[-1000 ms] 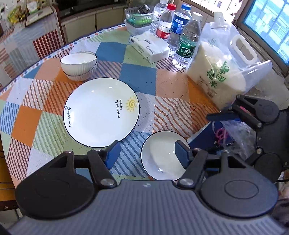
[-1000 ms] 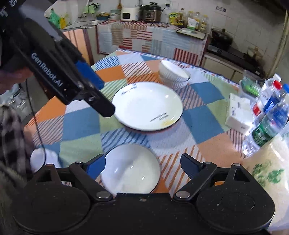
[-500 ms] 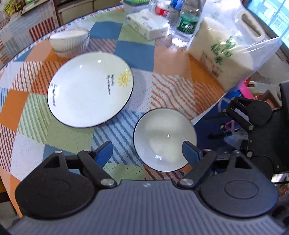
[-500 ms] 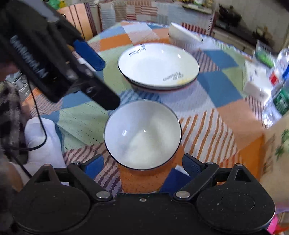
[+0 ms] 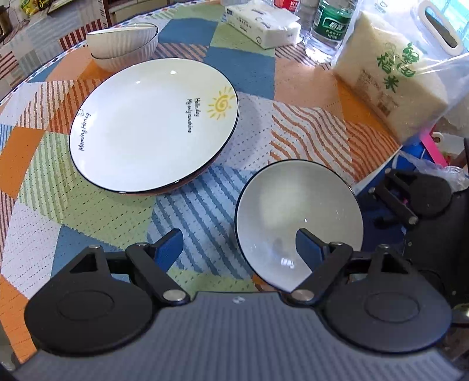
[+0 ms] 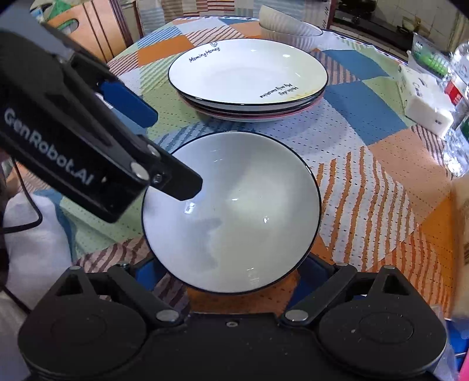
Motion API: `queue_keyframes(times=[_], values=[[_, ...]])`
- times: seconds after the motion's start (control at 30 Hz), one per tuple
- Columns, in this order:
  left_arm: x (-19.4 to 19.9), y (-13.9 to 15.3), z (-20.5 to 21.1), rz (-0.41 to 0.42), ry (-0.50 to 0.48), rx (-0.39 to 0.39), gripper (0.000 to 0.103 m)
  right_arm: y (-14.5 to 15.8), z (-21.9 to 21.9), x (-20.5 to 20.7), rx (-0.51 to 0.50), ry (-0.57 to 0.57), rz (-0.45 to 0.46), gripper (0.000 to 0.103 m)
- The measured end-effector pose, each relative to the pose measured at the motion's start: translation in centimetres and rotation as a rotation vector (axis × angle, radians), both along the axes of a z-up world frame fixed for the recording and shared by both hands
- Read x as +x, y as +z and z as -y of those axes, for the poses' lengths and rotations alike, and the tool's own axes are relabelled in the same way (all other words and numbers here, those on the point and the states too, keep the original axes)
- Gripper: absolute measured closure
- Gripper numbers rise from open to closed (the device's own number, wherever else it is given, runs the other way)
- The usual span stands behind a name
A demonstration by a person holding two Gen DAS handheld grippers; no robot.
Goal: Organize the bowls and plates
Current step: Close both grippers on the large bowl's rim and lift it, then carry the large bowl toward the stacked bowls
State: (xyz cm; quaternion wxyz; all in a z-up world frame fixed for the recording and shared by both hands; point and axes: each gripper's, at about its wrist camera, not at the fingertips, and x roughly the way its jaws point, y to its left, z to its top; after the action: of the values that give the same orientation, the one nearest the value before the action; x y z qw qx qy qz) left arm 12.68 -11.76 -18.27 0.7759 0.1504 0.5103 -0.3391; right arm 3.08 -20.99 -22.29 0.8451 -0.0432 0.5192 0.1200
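A white bowl with a dark rim [image 5: 299, 222] [image 6: 231, 211] sits near the table's front edge. My left gripper [image 5: 239, 247] is open; its right finger is over the bowl's near rim, its left finger outside it. My right gripper [image 6: 231, 272] is open, its fingertips hidden under the bowl's near side. A stack of white plates [image 5: 152, 120] [image 6: 249, 76], the top one printed with a sun, lies behind the bowl. Two stacked ribbed white bowls [image 5: 123, 44] [image 6: 290, 32] stand beyond the plates.
The round table [image 5: 307, 132] has a patchwork cloth. A tissue pack [image 5: 263, 23] [image 6: 425, 96], water bottles [image 5: 331, 26] and a bag of rice [image 5: 392, 73] stand at the back right. The left gripper's body [image 6: 73, 140] reaches over the bowl's left rim.
Both grippers have moved in close to the front bowl. The left finger now overlaps its rim and the right gripper's fingertips have slipped under its near side.
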Motion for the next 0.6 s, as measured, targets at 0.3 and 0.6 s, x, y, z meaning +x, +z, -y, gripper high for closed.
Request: queue_keyframes(times=[0.3, 0.6], values=[[-0.3, -2.5, 0.6, -0.064, 0.022, -0.028, 0.079, -1.6, 0.3, -0.6, 0.089, -0.043, 0.092, 0.007], [-0.1, -2.7, 0.3, -0.065, 0.051, -0.026, 0.089, -1.6, 0.4, -1.4, 0.107, -0.048, 0.157, 0.007]])
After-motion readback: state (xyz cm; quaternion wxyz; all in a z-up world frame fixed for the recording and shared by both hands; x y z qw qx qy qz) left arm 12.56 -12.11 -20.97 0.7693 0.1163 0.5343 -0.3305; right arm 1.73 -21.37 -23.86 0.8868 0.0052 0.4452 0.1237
